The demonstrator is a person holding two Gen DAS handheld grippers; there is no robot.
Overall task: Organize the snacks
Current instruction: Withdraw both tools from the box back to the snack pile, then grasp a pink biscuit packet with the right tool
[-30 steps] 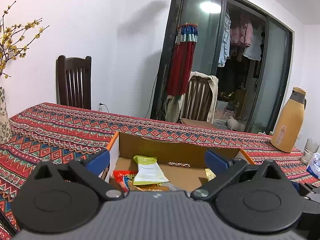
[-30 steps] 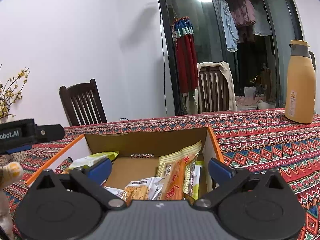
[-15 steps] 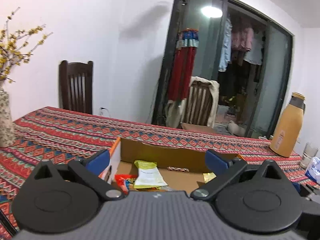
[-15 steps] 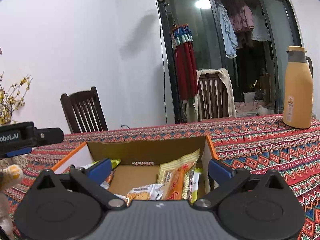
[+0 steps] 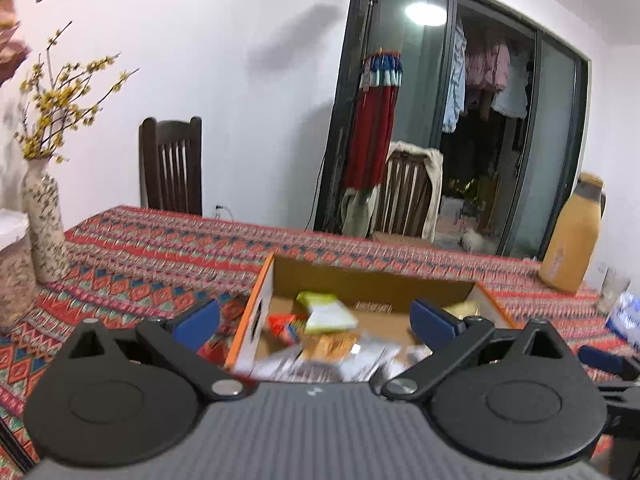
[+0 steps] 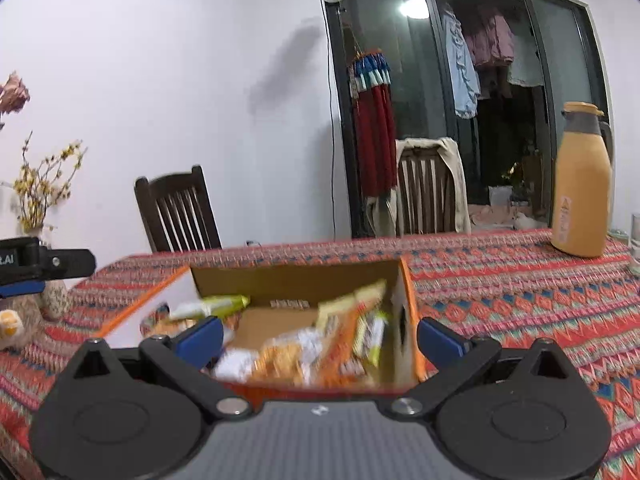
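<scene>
Hovering spread wide and empty, the left gripper (image 5: 316,322) and right gripper (image 6: 320,336) are facing the cardboard box (image 6: 296,276) on the table, where the snacks (image 6: 288,354) are lying jumbled, probably awaiting sorting.

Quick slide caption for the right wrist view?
Open right gripper poised over a cardboard box of snack packets on a patterned tablecloth.

1. Table (image 6: 500,292), covered in red patterned cloth.
2. Open box (image 6: 296,276) of snack packets, at centre.
3. Tan flask (image 6: 580,192), upright, far right.
4. Patterned vase (image 5: 44,224) with yellow sprigs, far left.
</scene>
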